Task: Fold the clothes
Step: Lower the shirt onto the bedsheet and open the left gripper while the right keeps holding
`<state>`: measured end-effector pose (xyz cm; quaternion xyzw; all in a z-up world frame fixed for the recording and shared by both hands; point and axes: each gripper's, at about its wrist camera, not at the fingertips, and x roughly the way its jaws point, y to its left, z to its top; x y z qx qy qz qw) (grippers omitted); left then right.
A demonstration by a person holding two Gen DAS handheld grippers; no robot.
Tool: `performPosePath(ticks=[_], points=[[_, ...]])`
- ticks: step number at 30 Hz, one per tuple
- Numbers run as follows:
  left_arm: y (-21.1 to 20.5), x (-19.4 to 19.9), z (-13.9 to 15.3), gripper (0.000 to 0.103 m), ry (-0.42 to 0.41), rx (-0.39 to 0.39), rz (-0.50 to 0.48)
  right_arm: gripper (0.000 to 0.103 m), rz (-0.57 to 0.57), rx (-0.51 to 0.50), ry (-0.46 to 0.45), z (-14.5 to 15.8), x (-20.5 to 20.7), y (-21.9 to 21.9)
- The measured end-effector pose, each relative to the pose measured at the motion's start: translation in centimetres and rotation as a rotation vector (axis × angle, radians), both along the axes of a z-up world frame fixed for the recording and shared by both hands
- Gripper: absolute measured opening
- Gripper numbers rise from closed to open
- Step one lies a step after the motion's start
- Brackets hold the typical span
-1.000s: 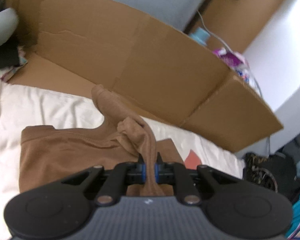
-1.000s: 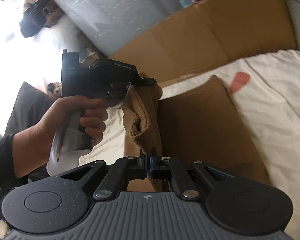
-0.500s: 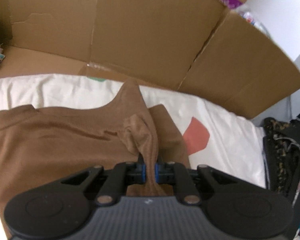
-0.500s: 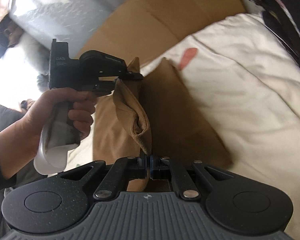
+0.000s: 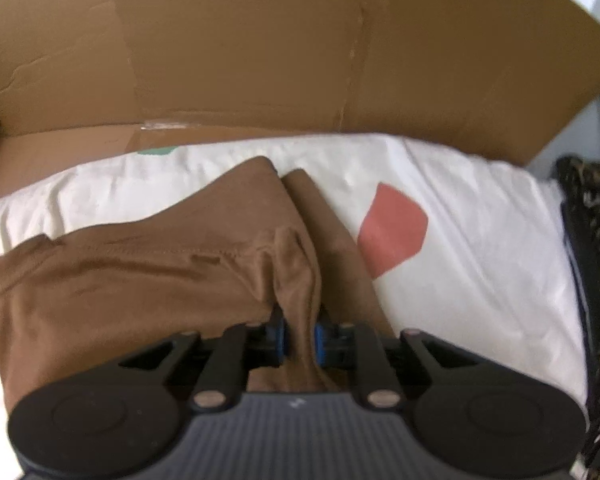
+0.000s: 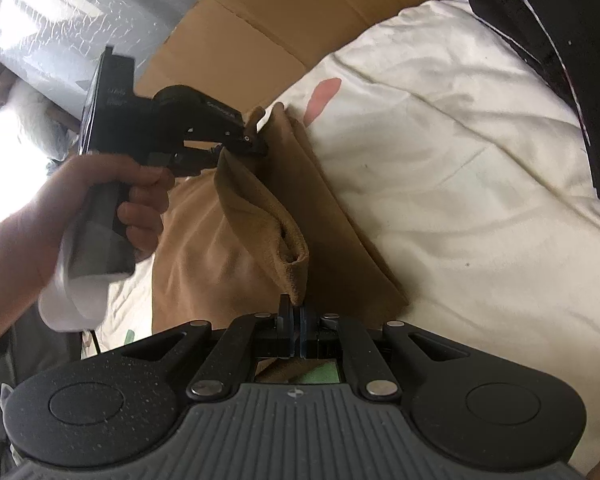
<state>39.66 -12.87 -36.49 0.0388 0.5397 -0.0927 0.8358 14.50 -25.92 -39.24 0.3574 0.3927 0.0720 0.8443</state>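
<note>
Left gripper (image 5: pixel 299 340): we find it clamped on a bunched fold of the brown garment (image 5: pixel 140 280).
Right gripper (image 6: pixel 296 320): pinched on the same fold's other end.
Garment: lying on the white bedding (image 6: pixel 440 160), beside cardboard (image 5: pixel 300 48).

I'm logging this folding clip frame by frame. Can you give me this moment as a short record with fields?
garment: brown garment, partly folded, lying on the white bedding
left gripper: shut on a bunched fold of the garment
right gripper: shut on the garment's edge
held section: lifted, slack between both grippers
backdrop: cardboard panel behind the bedding
</note>
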Motion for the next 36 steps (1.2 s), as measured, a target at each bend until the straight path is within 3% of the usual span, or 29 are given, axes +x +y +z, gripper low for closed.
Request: performPosePath(ticks=[7,11,14,16,22,36], points=[[-1.4,1.1,-0.1,0.020,0.086,0.095,-0.052,0.008,-0.031,0.041,0.022,-0.5,0.3,-0.7],[-1.8,1.3,0.1,0.021,0.116,0.129,-0.069,0.026,-0.076,0.057,0.030,-0.9,0.4,-1.3],[-2.0,1.4,0.3,0.021,0.133,0.142,-0.078,0.022,-0.080,0.055,0.025,-1.1,0.3,-1.4],[-1.9,1.6,0.4,0.018,0.145,0.140,-0.074,0.005,-0.083,0.054,0.022,-1.2,0.2,-1.5],[-1.7,1.9,1.4,0.011,0.153,0.114,-0.038,0.003,-0.087,0.042,0.007,-1.2,-0.1,-1.5],[-2.5,0.5,1.4,0.009,0.058,0.076,-0.074,0.003,-0.098,0.030,0.028,-1.8,-0.6,-1.7]])
